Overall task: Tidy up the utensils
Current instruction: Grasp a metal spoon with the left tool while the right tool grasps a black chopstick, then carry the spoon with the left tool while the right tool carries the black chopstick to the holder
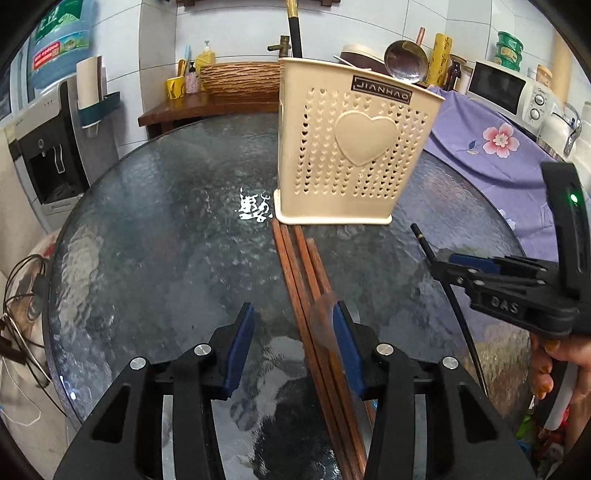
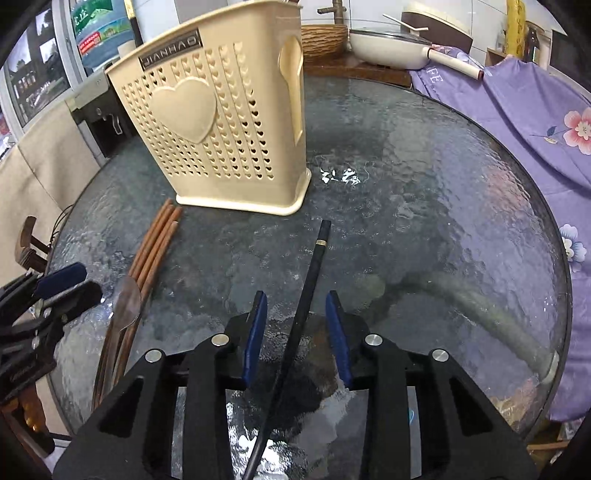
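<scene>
A cream perforated utensil holder (image 1: 351, 147) with a heart stands on the round glass table (image 1: 166, 221); it also shows in the right wrist view (image 2: 221, 129). Several brown wooden chopsticks (image 1: 299, 266) lie in front of it, with a spoon (image 1: 323, 321) on them. My left gripper (image 1: 293, 332) is open, low over the table, the chopsticks between its fingers near the right pad (image 1: 345, 347). My right gripper (image 2: 295, 325) is open around a black chopstick (image 2: 314, 266) lying on the glass. The brown chopsticks (image 2: 155, 247) and spoon (image 2: 125, 299) lie to its left.
A ladle (image 1: 404, 61) and a black handle (image 1: 295, 33) stick out of the holder. A purple flowered cloth (image 1: 487, 136) covers things at the right. A wooden counter with a basket (image 1: 240, 79) stands behind the table; a water dispenser (image 1: 48, 147) is at the left.
</scene>
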Motion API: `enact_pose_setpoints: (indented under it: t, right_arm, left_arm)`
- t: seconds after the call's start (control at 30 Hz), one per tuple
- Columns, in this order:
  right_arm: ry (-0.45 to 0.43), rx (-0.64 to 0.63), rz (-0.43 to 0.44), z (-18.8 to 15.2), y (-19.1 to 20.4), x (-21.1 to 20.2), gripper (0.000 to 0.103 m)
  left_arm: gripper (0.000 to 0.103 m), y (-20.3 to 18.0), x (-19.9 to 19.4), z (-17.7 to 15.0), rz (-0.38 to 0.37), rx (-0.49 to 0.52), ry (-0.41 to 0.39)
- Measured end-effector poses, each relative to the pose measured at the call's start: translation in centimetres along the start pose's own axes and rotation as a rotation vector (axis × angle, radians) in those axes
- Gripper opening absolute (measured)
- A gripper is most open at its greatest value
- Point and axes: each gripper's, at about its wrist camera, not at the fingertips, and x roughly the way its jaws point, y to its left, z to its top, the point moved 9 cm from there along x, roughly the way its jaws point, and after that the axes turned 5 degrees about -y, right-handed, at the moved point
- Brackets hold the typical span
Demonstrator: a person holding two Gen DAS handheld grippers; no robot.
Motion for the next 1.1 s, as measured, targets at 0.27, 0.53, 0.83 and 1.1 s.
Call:
enact_pose_setpoints:
  t: [0.27,0.53,0.83,1.1]
  right_arm:
    - [0.009,-0.006,-0.056,0.7,0.1,1.5,0.024]
    - [0.014,-0.012,-0.05,1.3,0.2,2.1,0.009]
    - [0.017,-0.013,-0.032,1.2,0.3,1.9,0.008]
    - [0.012,-0.014,-0.031,1.0,0.3,1.9,0.008]
  left_arm:
    - [0.046,-1.3,0.4,-1.5,-0.018,0.022,0.031]
    - [0.053,-3.0,1.2,-1.3,-0.003,0.074,0.041]
    - [0.049,-3.7,2.6,-0.9,0.042,0.115,0.06]
    - [0.035,-3.5,2.8,-0.7,0.061,0.117,0.063]
